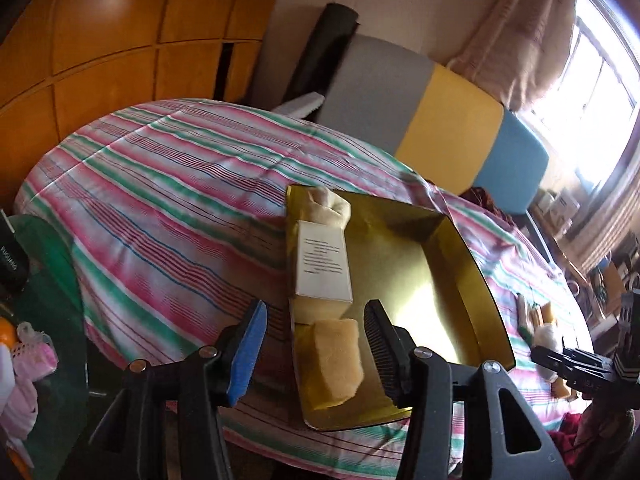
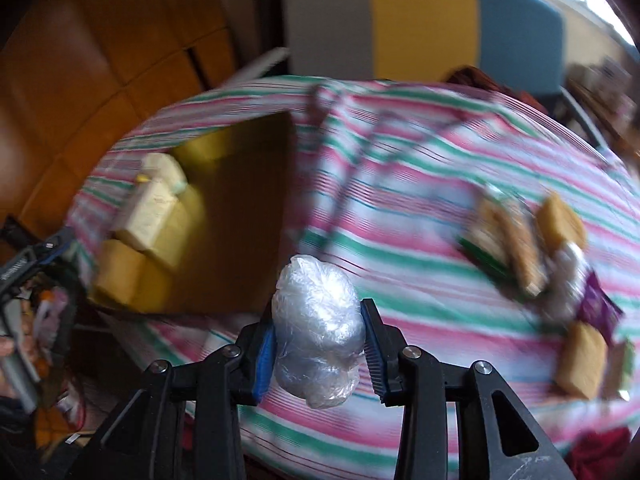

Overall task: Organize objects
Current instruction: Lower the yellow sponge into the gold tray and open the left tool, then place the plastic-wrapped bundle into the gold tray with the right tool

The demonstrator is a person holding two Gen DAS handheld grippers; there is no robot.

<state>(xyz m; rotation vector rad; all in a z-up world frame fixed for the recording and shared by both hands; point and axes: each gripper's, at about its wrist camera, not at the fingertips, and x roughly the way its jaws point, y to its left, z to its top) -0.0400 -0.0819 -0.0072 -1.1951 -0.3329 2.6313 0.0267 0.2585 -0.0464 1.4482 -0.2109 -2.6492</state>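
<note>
A gold tray (image 1: pixel 432 280) lies on the striped bedspread (image 1: pixel 168 200). Along its left side lie a cream bundle (image 1: pixel 328 204), a box with a white label (image 1: pixel 323 264) and a yellow sponge-like block (image 1: pixel 336 360). My left gripper (image 1: pixel 316 356) is open, its jaws on either side of that block at the tray's near corner. My right gripper (image 2: pixel 318 344) is shut on a crumpled clear plastic bag (image 2: pixel 318 328), held above the bedspread just right of the tray (image 2: pixel 240 216). The right wrist view is blurred.
Loose items lie on the bed at the right: yellow blocks (image 2: pixel 560 224), a brown packet (image 2: pixel 508 244), a purple wrapper (image 2: pixel 600 308). A grey, yellow and blue headboard (image 1: pixel 440 120) stands behind. Wooden wardrobe doors (image 1: pixel 100 40) are at the left, a glass table (image 1: pixel 36 280) at near left.
</note>
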